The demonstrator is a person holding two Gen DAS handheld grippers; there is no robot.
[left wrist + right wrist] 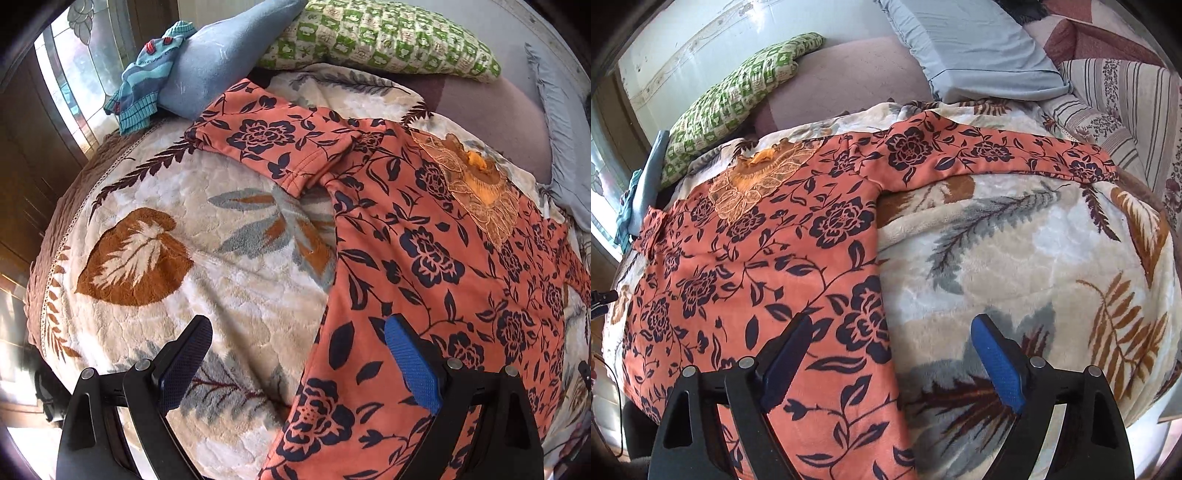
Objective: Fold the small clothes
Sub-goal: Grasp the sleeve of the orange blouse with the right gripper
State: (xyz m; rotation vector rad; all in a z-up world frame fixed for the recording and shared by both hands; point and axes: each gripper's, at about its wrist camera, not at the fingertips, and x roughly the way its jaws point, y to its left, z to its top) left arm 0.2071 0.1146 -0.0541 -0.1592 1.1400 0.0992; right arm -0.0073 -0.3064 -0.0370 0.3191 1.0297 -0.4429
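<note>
An orange dress with dark blue flowers lies flat on a leaf-patterned blanket, its lace neckline at the far end. One sleeve is folded short on the left side; the other sleeve stretches out straight. My left gripper hangs open above the dress's left side edge, one blue pad over the blanket, one over the cloth. My right gripper is open above the dress's right side edge. Nothing sits between either pair of pads.
A blue plush pillow with a striped knit garment lies at the bed's far left corner. A green patterned pillow and a pale blue pillow lie at the head. Striped bedding is piled at the right.
</note>
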